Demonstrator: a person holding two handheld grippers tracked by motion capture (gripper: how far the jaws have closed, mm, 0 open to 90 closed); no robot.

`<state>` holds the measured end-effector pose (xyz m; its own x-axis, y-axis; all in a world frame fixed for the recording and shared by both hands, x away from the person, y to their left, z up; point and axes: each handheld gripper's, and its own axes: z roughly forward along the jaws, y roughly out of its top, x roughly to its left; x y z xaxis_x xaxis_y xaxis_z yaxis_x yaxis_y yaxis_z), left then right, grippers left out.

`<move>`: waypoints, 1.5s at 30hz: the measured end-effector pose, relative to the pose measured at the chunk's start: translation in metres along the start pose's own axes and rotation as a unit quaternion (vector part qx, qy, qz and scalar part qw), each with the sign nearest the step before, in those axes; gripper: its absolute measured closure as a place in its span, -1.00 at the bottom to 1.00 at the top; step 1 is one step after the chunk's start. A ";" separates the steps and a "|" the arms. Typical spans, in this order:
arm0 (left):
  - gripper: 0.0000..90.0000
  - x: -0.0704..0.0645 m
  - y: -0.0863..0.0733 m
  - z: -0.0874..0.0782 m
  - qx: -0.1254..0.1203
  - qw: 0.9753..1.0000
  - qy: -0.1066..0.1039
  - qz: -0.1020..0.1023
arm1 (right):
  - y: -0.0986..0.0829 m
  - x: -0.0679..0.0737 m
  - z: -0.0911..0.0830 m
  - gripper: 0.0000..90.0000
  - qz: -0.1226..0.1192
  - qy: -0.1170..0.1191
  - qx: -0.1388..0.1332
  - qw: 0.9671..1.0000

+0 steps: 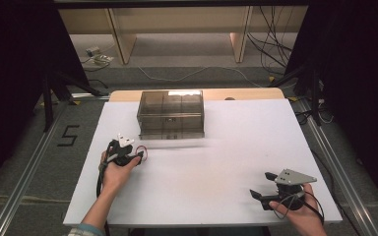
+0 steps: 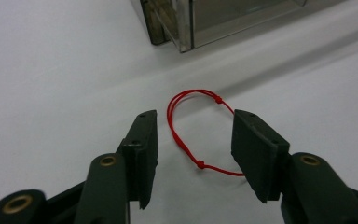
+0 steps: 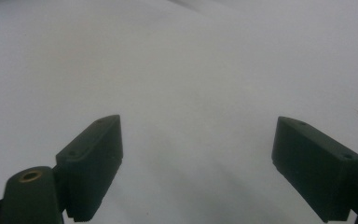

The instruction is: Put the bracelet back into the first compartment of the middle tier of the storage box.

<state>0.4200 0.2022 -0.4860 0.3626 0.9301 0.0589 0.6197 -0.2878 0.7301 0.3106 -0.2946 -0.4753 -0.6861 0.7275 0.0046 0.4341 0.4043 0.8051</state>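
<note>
Left hand-held gripper (image 2: 193, 135) low over the white tabletop (image 1: 216, 162), jaws spread, red string loop (image 2: 196, 133) lying flat between them, its right end passing under or against the right jaw, not pinched. Same loop (image 1: 141, 153) seen from above just ahead of the left hand-held gripper (image 1: 137, 156), near the front left corner of a smoky translucent box (image 1: 171, 114) standing toward the far edge. Right hand-held gripper (image 1: 258, 186) at the near right, well apart, jaws spread wide (image 3: 198, 163) over bare white surface.
</note>
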 end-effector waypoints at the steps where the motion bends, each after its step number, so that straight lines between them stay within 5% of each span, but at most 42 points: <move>1: 0.17 0.002 0.000 0.002 0.010 1.000 0.005 -0.006 | 0.000 0.000 0.000 -0.62 0.000 0.000 0.000 1.000; 10: 0.41 0.005 -0.004 0.003 0.041 0.998 -0.003 -0.050 | 0.000 0.000 0.000 -0.62 -0.002 0.000 0.002 1.000; 23: 0.86 -0.002 -0.005 0.003 0.036 0.997 -0.007 -0.073 | 0.000 0.000 0.000 -0.62 -0.002 0.000 0.002 1.000; 45: 0.96 -0.007 -0.004 -0.003 0.015 0.998 -0.025 -0.051 | 0.000 0.001 -0.001 -0.62 -0.002 -0.001 0.000 1.000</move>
<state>0.4127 0.1973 -0.4870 0.3295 0.9429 -0.0488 0.6760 -0.1995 0.7094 0.3100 -0.2944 -0.4746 -0.6868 0.7268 0.0001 0.4309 0.4071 0.8053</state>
